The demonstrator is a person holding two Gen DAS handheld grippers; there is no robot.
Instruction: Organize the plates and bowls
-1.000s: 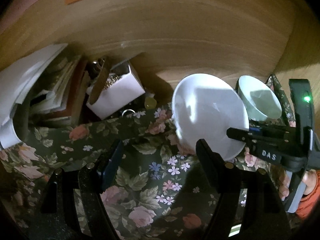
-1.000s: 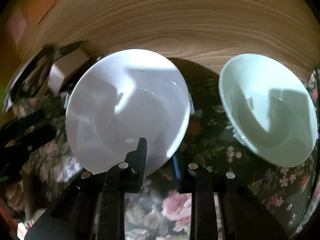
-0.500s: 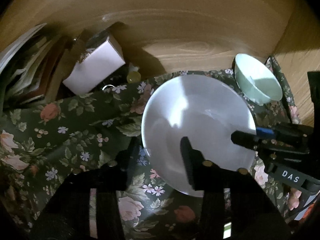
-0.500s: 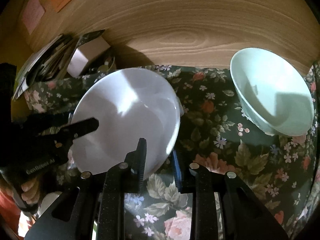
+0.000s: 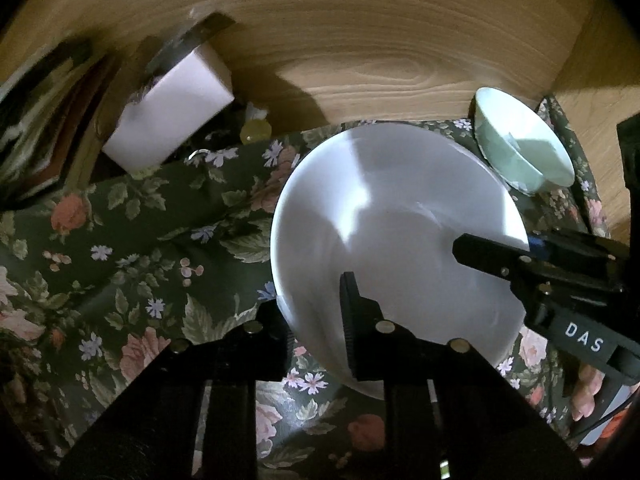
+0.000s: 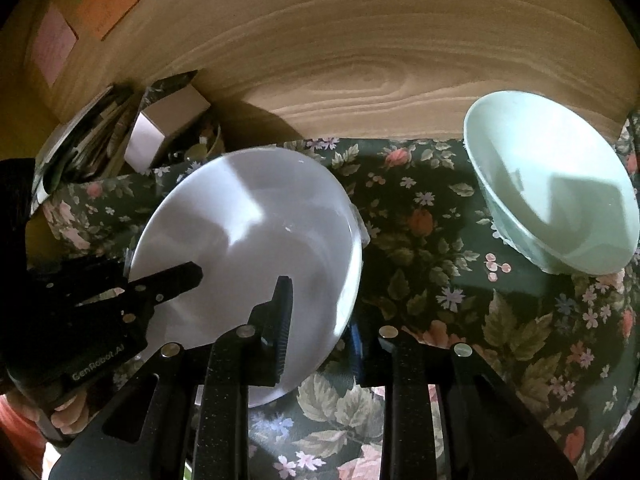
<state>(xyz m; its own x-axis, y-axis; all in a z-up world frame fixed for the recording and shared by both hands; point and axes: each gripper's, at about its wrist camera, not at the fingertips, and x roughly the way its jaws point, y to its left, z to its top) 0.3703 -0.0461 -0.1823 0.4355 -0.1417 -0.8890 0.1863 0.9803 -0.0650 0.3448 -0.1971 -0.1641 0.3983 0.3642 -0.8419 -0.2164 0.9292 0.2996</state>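
A white plate (image 5: 400,232) is held tilted above the floral cloth (image 5: 140,240). My left gripper (image 5: 316,312) is shut on its near-left rim, one finger over the plate and one under. My right gripper (image 6: 320,320) is shut on the plate (image 6: 248,248) at its near-right rim. In the left wrist view the right gripper's fingers (image 5: 492,256) reach in from the right. In the right wrist view the left gripper's fingers (image 6: 168,284) reach in from the left. A pale green bowl (image 6: 552,192) stands on the cloth to the right, also seen in the left wrist view (image 5: 524,152).
A wooden back wall (image 5: 360,40) runs behind the cloth. A white box (image 5: 172,116) and a stack of papers and books (image 5: 44,120) stand at the back left. A small yellowish item (image 5: 256,132) lies by the box. A wooden side panel (image 5: 600,72) closes the right.
Both grippers have drawn the plate back from the wall and tipped it flatter. My left gripper, apart from the plate and open a second ago, has closed on its rim.
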